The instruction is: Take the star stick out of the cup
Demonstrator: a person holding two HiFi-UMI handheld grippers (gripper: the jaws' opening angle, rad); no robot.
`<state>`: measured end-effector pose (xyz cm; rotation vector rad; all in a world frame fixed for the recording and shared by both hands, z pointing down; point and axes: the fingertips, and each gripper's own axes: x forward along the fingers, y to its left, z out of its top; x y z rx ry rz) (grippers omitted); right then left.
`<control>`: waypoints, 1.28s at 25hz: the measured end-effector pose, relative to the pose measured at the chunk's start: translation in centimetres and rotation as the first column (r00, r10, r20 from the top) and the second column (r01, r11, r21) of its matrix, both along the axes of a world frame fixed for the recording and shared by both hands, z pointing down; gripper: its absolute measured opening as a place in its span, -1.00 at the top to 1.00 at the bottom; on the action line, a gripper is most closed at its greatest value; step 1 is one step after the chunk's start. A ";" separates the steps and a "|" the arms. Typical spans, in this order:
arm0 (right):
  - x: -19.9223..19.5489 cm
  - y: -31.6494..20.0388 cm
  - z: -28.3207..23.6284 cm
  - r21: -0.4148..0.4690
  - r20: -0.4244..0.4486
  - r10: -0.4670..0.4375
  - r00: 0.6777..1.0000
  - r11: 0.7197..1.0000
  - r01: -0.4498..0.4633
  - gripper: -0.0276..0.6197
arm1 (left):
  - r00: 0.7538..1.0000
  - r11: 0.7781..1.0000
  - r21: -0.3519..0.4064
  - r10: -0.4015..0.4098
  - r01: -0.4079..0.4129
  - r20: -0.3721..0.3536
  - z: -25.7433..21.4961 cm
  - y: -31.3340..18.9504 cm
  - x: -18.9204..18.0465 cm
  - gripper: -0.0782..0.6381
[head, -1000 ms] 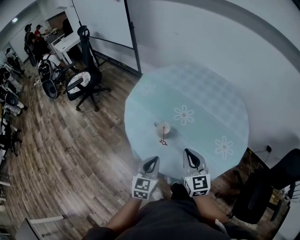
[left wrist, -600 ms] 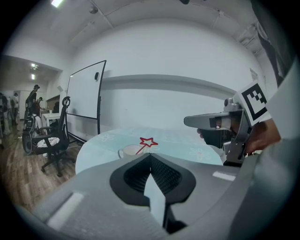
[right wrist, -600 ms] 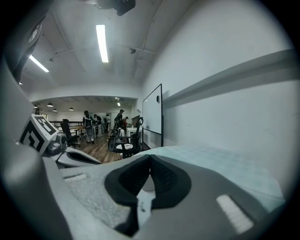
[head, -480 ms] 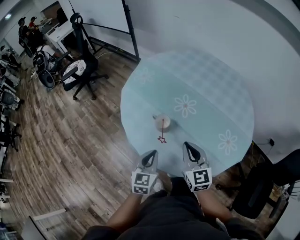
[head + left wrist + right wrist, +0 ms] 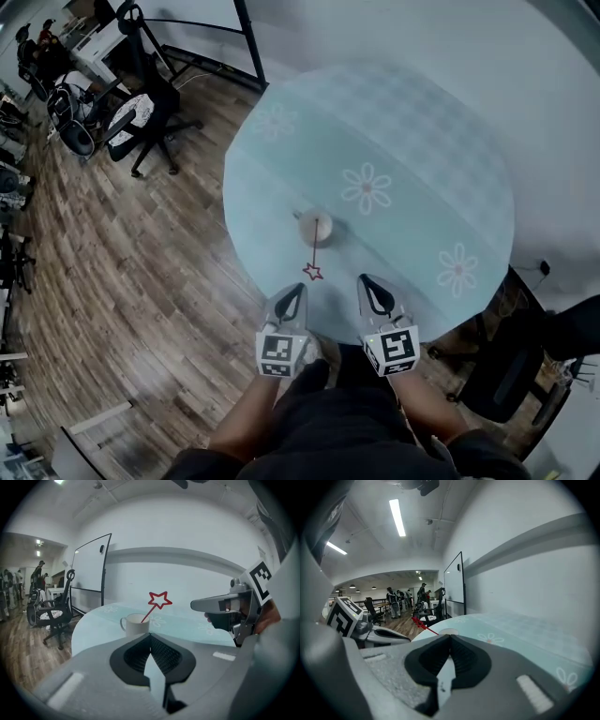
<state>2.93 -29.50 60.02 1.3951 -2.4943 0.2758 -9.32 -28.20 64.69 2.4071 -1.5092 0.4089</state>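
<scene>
Red star stick (image 5: 313,251) leans in white cup (image 5: 310,227).

**A:** Round table (image 5: 422,112) in view, pale teal top with daisy prints scattered across it, standing on a wood-plank floor (image 5: 141,281).

**B:** And just one thing on it: a white cup (image 5: 309,227), upright, on the near half, close beside one daisy.

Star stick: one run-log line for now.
star stick in cup | left gripper shut, empty | right gripper shut, empty | both short of cup
</scene>
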 end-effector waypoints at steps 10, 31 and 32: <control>-0.2 -1.4 2.8 -0.025 0.011 -0.037 0.999 0.999 0.037 0.91 | 0.999 0.998 0.056 0.007 -0.009 0.050 2.0 -1.5 1.2 0.58; -0.1 -4.6 3.9 -0.057 0.033 -0.083 0.996 0.995 0.085 0.91 | 0.995 0.992 0.122 0.016 -0.029 0.101 1.8 -7.0 3.1 0.44; -0.1 -4.7 3.9 -0.060 0.033 -0.085 0.996 0.994 0.087 0.91 | 0.995 0.992 0.123 0.017 -0.030 0.102 1.7 -7.2 3.2 0.44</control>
